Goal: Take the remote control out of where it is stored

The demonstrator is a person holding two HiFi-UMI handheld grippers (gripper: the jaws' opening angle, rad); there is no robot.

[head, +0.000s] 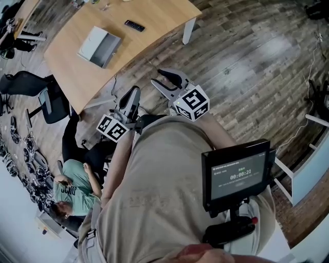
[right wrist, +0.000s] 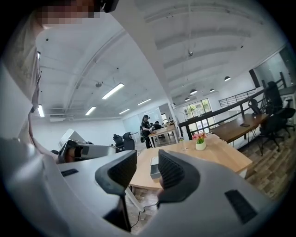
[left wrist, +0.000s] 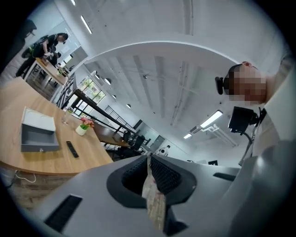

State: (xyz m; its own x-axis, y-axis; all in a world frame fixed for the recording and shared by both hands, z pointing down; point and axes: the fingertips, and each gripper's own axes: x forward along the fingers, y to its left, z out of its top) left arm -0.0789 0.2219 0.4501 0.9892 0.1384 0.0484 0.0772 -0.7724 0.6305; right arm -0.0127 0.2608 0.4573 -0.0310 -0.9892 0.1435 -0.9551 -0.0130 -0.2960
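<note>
— Where is the black remote control (head: 134,25)?
— It lies flat on the light wooden tabletop (head: 154,15), at the far side of the scene. It is to the right of the grey rectangular box (head: 98,46) and apart from it. Nothing touches it.
— And the tools?
— Both are held near the person's beige shirt (head: 169,190), over the wood-plank floor (head: 247,67) and well apart from the tabletop. The left tool (left wrist: 149,158) is clenched. Its ribbed pads (left wrist: 166,173) leave only a thin slit and grip nothing.
— The right one?
— The right tool (right wrist: 147,159) is released. Its jaws stand a little apart with nothing between them. Through that gap the right gripper view shows the box and the tabletop's edge.
— Anything else around?
— A small white pot of pink flowers (right wrist: 200,141) also stands on the tabletop. A person in a green shirt (head: 74,180) sits at the near left, beside a black office chair (head: 46,100).
</note>
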